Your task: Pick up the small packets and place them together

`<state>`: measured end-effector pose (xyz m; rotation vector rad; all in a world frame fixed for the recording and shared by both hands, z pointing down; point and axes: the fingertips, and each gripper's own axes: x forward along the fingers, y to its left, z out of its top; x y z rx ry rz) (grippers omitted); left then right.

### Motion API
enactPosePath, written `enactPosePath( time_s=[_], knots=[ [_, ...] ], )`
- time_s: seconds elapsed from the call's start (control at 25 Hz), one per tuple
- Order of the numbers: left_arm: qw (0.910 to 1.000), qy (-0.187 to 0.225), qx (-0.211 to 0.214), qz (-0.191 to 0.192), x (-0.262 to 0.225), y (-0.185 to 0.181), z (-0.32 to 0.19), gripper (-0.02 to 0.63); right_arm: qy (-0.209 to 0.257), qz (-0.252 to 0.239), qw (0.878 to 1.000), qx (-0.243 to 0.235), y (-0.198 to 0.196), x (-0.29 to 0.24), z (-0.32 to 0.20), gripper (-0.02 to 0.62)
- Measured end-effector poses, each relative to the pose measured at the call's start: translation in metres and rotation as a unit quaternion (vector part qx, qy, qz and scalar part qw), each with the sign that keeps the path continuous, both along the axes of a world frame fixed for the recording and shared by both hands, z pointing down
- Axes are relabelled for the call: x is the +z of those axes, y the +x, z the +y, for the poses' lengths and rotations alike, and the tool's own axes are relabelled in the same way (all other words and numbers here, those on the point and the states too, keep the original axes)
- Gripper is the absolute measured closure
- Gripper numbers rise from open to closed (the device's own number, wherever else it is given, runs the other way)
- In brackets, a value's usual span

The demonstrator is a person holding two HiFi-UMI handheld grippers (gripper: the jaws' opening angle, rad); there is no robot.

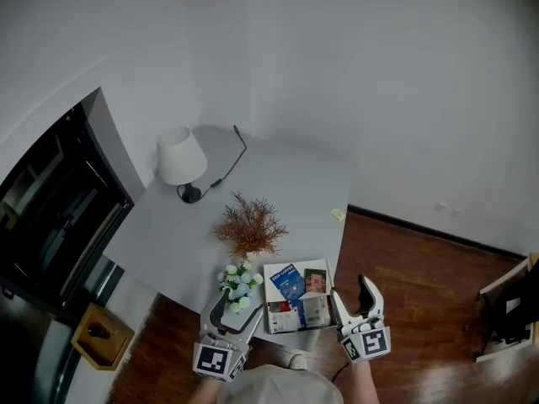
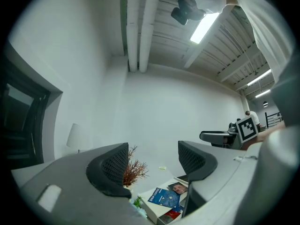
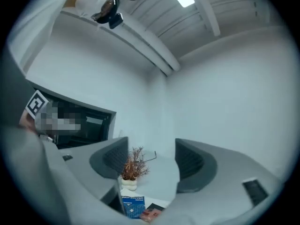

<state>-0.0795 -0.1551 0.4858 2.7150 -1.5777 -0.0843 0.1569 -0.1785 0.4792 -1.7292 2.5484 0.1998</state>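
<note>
We saw the left gripper (image 1: 227,310) with jaws wide apart, holding nothing; right gripper (image 1: 354,297) likewise apart and empty; small packets (image 1: 288,284) lay together in a white box (image 1: 266,293) at the grey table's (image 1: 286,183) near edge, between both grippers.

The blue packet (image 3: 132,206) reads "DRIP COFFEE".

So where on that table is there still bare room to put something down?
Widest bare patch of the table: between the lamp cord, the dried plant and the small yellowish item by the right edge. Another lies left of the dried plant, in front of the lamp. The near edge is crowded: white flowers, packet box, left claw and right claw.
</note>
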Motion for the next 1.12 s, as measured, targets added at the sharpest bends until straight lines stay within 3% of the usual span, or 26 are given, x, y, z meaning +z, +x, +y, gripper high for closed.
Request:
enactPosePath(
  time_s=[0.04, 0.4, 0.76, 1.12],
  knots=[
    [1.0, 0.001, 0.004, -0.003, 0.0, 0.003, -0.001, 0.278, -0.001, 0.012, 1.0, -0.003, -0.005, 0.001, 0.003, 0.302],
    [0.9997, 0.007, 0.023, -0.008, 0.002, 0.024, -0.008, 0.276, -0.012, -0.016, 0.998, -0.054, -0.046, -0.003, 0.017, 0.304],
    [0.9995, -0.001, 0.029, -0.008, 0.008, 0.033, -0.003, 0.276, -0.025, -0.026, 0.999, -0.031, -0.027, 0.003, 0.017, 0.304],
    [0.9997, 0.001, 0.025, -0.007, 0.013, 0.041, -0.001, 0.278, -0.027, -0.014, 0.999, -0.044, -0.027, 0.01, 0.021, 0.304]
  ],
)
